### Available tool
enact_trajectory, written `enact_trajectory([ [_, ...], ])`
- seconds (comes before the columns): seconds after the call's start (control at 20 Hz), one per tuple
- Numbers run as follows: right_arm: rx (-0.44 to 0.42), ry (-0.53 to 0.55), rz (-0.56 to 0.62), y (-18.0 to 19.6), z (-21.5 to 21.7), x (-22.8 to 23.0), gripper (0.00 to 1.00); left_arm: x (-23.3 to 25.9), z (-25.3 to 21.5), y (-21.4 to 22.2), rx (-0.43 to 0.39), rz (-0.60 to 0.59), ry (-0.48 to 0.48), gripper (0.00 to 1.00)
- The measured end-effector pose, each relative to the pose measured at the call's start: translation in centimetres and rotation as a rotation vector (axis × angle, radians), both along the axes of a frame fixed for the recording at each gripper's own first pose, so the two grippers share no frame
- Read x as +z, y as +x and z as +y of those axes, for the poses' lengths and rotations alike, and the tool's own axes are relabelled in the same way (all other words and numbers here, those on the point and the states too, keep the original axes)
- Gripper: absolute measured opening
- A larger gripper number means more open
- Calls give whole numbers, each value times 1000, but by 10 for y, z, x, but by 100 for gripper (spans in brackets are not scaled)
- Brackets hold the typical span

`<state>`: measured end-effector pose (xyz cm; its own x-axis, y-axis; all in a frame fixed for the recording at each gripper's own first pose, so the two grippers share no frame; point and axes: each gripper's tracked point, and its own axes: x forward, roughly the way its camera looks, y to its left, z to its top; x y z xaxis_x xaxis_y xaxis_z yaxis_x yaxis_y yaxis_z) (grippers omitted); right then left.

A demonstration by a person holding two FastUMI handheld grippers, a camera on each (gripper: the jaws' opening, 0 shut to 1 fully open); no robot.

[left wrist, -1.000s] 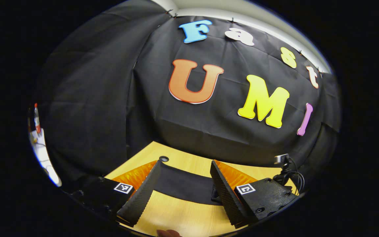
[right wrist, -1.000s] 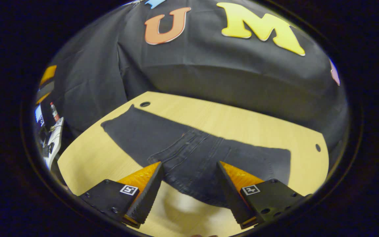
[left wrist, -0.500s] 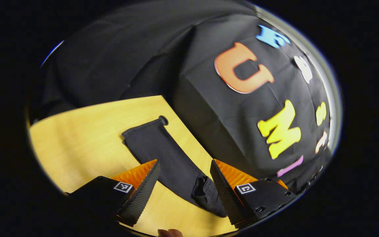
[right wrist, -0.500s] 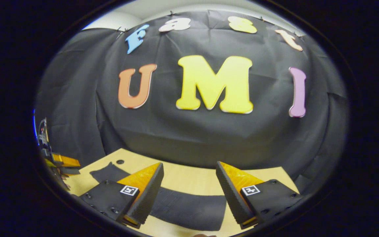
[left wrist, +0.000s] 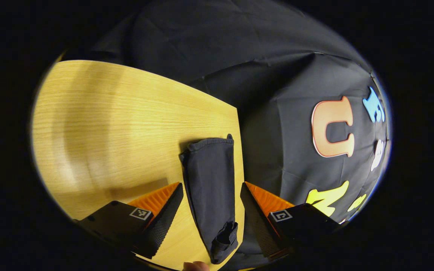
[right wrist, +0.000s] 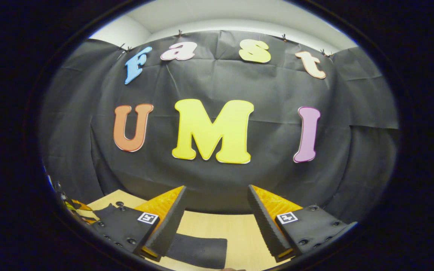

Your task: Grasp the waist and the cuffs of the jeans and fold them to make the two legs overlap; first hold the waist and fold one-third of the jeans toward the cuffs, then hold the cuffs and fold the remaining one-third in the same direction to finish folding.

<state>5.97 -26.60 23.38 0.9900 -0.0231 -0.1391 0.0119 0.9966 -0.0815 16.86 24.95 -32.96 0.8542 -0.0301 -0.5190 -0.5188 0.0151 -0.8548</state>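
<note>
The dark jeans (left wrist: 211, 177) lie flat on the wooden table (left wrist: 107, 124). In the left gripper view one leg runs away from me to its cuff (left wrist: 209, 142) near the table's far edge. My left gripper (left wrist: 209, 220) is open and hovers above that leg, one finger on each side, apart from the cloth. A bunched fold (left wrist: 224, 235) lies close in. My right gripper (right wrist: 215, 226) is open, holds nothing and points at the booth wall. A strip of the jeans (right wrist: 198, 250) lies low between its fingers.
The table's edge (left wrist: 239, 150) runs just right of the leg, with the black cloth wall behind it. Bare wood spreads to the left of the leg. A fingertip (left wrist: 194, 266) shows at the bottom. A round hole (right wrist: 119, 203) sits in the tabletop.
The left gripper has swung round and tipped down, now looking along the leg to the cuff. The right gripper has tilted up from the jeans toward the wall. Both have stayed open.
</note>
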Motion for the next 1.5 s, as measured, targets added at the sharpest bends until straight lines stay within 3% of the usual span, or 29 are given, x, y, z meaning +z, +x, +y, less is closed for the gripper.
enact_trajectory([
  [0.3,-68,-11,-26,-5,-29,19,98,-16,5,19,36,7,-33,98],
  [0.9,-74,-34,24,-10,-45,12,98,-19,9,60,109,-70,-119,97],
  [1.1,-88,-53,34,-16,-58,15,97,-31,8,67,98,-72,-164,71],
  [1.25,-104,-79,37,-22,-71,20,97,-47,6,65,69,-6,-142,5],
  [1.3,-109,-79,37,-23,-74,21,97,-48,4,66,59,0,-129,2],
  [1.35,-115,-80,38,-24,-78,22,97,-46,6,66,54,7,-116,7],
  [1.5,-117,-92,36,-25,-84,26,96,-37,5,64,14,16,-27,4],
])
